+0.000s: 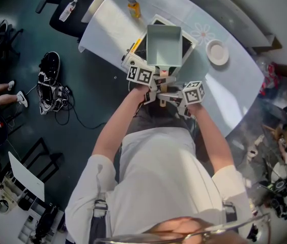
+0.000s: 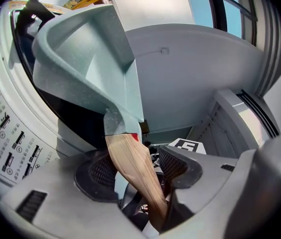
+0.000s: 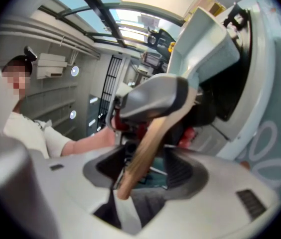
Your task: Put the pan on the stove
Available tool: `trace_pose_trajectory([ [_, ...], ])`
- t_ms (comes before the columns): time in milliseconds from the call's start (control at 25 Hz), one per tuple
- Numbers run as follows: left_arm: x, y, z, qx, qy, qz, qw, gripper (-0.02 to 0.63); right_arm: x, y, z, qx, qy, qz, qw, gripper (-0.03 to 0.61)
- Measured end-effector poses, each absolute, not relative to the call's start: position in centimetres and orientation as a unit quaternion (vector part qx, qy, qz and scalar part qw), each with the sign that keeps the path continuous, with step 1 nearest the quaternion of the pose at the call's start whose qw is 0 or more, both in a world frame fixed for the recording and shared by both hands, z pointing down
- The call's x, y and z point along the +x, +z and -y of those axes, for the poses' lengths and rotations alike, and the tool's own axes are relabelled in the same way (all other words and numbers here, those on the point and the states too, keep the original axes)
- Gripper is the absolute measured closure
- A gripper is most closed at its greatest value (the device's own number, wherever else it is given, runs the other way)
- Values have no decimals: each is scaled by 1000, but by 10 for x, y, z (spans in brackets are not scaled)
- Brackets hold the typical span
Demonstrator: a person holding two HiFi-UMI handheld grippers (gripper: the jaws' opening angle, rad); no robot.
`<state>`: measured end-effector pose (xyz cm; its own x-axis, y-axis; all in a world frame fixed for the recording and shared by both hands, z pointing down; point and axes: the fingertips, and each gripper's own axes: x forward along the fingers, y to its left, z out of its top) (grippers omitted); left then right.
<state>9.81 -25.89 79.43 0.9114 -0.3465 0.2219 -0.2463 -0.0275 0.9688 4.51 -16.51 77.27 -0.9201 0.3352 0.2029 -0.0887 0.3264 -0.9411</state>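
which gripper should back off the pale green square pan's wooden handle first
Right, probably: the right gripper stands open at the free end of the wooden handle, behind the left gripper, which straddles it, also open, nearer the pale green square pan.

The curved, pale counter [image 1: 235, 93] is carrying a small white plate [image 1: 217, 52] near its right end, and a flower print [image 1: 203, 33] is showing on the surface just beside that plate. A yellow-orange bottle [image 1: 134, 7] is standing upright near the far edge. A black office chair [image 1: 62, 22] is standing off the far left corner, and a clear bottle [image 1: 68, 10] is lying on its seat. On the dark floor [image 1: 97, 85], a black bag-like item [image 1: 49, 67] is lying with tangled cables [image 1: 57, 99] touching it. A seated person's shoe [image 1: 21, 99] is showing at the left edge of the head view.
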Motion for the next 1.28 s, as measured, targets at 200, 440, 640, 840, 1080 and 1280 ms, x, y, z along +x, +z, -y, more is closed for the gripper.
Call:
trace_pose_trajectory([
  [200,88,798,262,712,-38,228,663,324,49,773,180,-53,577,798,168,317],
  [440,68,796,259,711,-27,254,655,310,55,778,182,-30,562,806,182,310],
  [640,45,791,248,715,-10,266,647,308,69,770,196,7,546,818,179,310],
  [840,19,785,246,720,3,297,627,309,94,768,215,63,536,823,176,310],
  [1080,1,755,241,746,5,312,588,310,119,736,238,146,483,850,153,366],
  [1280,-12,714,244,787,0,323,526,354,141,714,242,218,440,859,149,454],
])
